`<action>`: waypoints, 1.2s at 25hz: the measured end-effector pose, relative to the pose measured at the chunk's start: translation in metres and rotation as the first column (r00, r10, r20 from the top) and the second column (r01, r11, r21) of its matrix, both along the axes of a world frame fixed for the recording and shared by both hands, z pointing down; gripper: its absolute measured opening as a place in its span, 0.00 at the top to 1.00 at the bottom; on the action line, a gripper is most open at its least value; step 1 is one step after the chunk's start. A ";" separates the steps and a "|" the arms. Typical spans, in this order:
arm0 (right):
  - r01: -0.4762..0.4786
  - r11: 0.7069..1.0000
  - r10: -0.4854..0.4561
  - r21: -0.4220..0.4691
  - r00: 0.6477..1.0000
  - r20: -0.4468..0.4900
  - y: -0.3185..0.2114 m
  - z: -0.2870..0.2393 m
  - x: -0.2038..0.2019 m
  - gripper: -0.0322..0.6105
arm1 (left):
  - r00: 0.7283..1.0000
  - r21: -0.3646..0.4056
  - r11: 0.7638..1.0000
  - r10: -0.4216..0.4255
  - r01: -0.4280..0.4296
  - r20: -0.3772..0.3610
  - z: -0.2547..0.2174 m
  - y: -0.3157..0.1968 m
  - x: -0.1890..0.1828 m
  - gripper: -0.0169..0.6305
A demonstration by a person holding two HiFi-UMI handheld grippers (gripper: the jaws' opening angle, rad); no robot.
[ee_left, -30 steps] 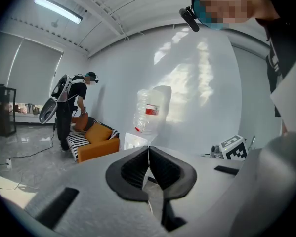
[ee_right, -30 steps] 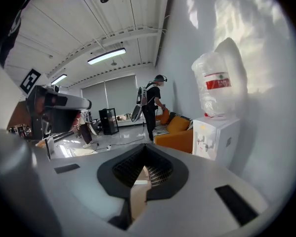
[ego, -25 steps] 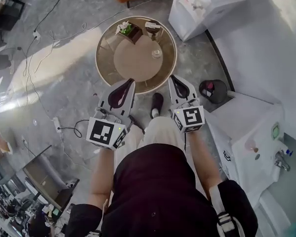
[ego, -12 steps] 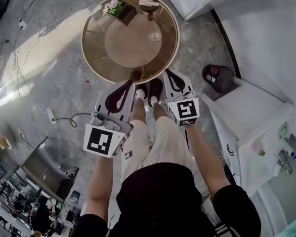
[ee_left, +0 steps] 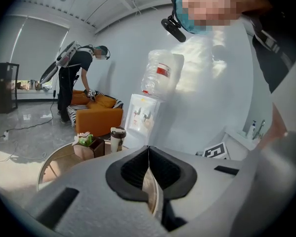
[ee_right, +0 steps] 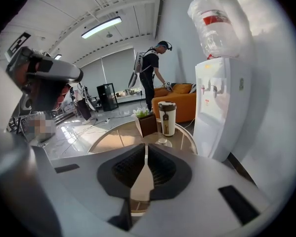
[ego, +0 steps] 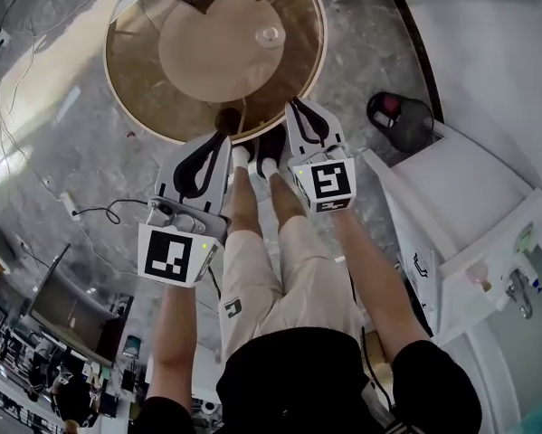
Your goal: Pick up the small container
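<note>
"Got it yet?"
"No. The left claw (ee_left: 148, 151) and right claw (ee_right: 146, 153) are both pressed together, empty. The small container (ego: 269, 34) sits on the table (ego: 130, 107), twelve o'clock from them, untouched."

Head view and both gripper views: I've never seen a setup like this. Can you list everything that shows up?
round table: one, brown glass, ahead of the feet
small container: one, clear, on the table's right side
lidded cup: one, cream with dark lid, on the table's far side
box of flowers: one, brown, beside the cup
water dispenser: one, white, right of the table
sofa: one, orange, behind the table
bin: one, black, on the floor at right
counter: one, white, far right
other person: one, dark clothes, by the sofa
left gripper: one, grey, jaws together, empty
right gripper: one, grey, jaws together, empty
</note>
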State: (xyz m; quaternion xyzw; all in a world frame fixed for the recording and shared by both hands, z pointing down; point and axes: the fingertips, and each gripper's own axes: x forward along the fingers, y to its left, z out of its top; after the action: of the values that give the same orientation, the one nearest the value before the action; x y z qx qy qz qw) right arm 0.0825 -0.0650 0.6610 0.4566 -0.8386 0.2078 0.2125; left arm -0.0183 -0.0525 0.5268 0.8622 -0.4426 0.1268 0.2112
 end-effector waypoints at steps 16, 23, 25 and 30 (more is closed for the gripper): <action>-0.025 1.000 0.025 -0.011 0.999 -0.041 -0.068 0.113 -0.010 0.51 | 1.000 -0.096 0.995 -0.001 0.002 0.006 0.061 -0.025 0.004 0.95; -0.051 0.999 0.050 -0.013 0.997 -0.058 -0.099 0.150 -0.016 0.43 | 1.000 -0.123 0.992 0.010 -0.010 0.001 0.086 -0.034 0.002 0.95; -0.055 0.998 0.054 -0.011 0.996 -0.071 -0.105 0.159 -0.017 0.42 | 1.000 -0.135 0.991 0.013 -0.013 -0.003 0.093 -0.034 0.003 0.95; -0.055 0.998 0.054 -0.005 0.995 -0.088 -0.124 0.176 -0.022 0.41 | 0.999 -0.147 0.988 0.049 -0.048 -0.001 0.105 -0.039 0.006 0.95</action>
State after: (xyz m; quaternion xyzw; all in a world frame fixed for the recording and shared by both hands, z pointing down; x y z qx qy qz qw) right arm 0.0601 -0.1892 0.8373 0.4873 -0.8147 0.1964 0.2453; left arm -0.0128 -0.0911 0.6317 0.8548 -0.4112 0.1650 0.2703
